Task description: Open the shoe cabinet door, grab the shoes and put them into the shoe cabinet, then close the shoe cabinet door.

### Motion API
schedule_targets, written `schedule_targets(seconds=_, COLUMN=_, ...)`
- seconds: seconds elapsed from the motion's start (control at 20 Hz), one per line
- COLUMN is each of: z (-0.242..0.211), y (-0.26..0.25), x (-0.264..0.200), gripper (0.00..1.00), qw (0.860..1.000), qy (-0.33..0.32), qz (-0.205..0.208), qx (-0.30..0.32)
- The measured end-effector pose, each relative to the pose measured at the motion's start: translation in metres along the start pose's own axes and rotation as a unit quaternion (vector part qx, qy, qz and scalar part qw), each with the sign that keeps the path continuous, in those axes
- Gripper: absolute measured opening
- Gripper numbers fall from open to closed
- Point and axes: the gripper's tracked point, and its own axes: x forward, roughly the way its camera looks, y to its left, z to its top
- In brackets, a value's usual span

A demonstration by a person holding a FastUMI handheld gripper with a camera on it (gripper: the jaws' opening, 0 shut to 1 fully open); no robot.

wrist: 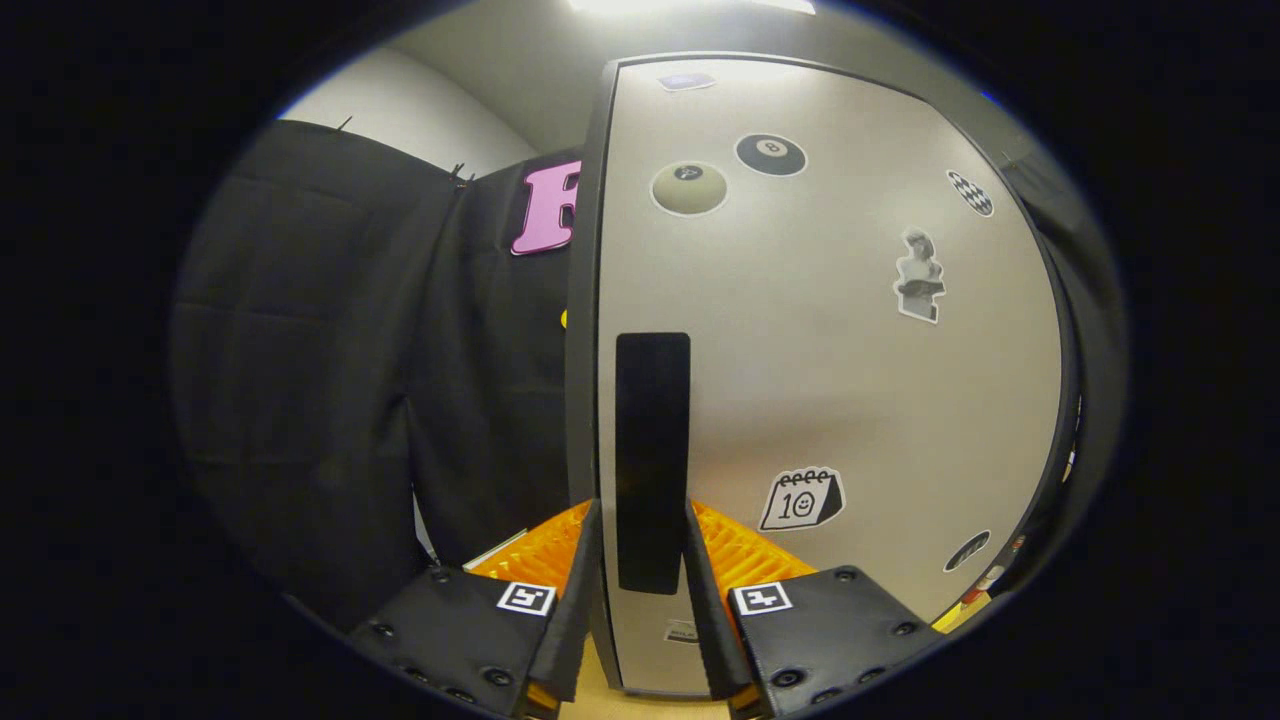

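Tool [652, 560] facing shoe cabinet door [830, 380] close up, fingers [575, 610] flanking black vertical handle [652, 460] near door's left edge. Handle sitting between fingers; whether both are pressing on it, cannot tell. Door appearing shut, bearing stickers: billiard balls [770, 154], calendar [801, 498]. Black cloth wall [350, 380] hanging at left of cabinet.

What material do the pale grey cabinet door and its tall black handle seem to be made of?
The pale grey cabinet door looks like painted metal or laminate with a satin finish: smooth, with a soft sheen, and stickers lie flat on it. The tall black handle looks like matte plastic or coated metal, since it shows no glare. The gripper is open, its fingers either side of the handle's lower part.
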Motion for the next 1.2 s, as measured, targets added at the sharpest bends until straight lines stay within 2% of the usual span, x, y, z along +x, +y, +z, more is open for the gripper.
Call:
schedule_targets(seconds=0.15, z=0.0, y=0.002, x=-0.001, gripper=0.38, qw=1.0, qy=0.007, qz=0.0, qx=-0.008)
schedule_targets(seconds=0.4, z=-0.005, y=0.004, x=-0.008, gripper=0.12, qw=0.998, qy=0.025, qz=0.051, qx=-0.018)
schedule_targets(seconds=0.5, z=-0.006, y=0.005, x=-0.023, gripper=0.12, qw=0.997, qy=0.027, qz=0.068, qx=-0.014)
schedule_targets(seconds=0.75, z=-0.003, y=-0.004, x=-0.102, gripper=0.12, qw=0.994, qy=0.03, qz=0.103, qx=-0.006)
schedule_targets(seconds=0.95, z=-0.004, y=-0.015, x=-0.141, gripper=0.12, qw=0.993, qy=0.033, qz=0.111, qx=0.0)
schedule_targets(seconds=1.2, z=-0.003, y=-0.036, x=-0.198, gripper=0.12, qw=0.994, qy=0.028, qz=0.103, qx=-0.021)
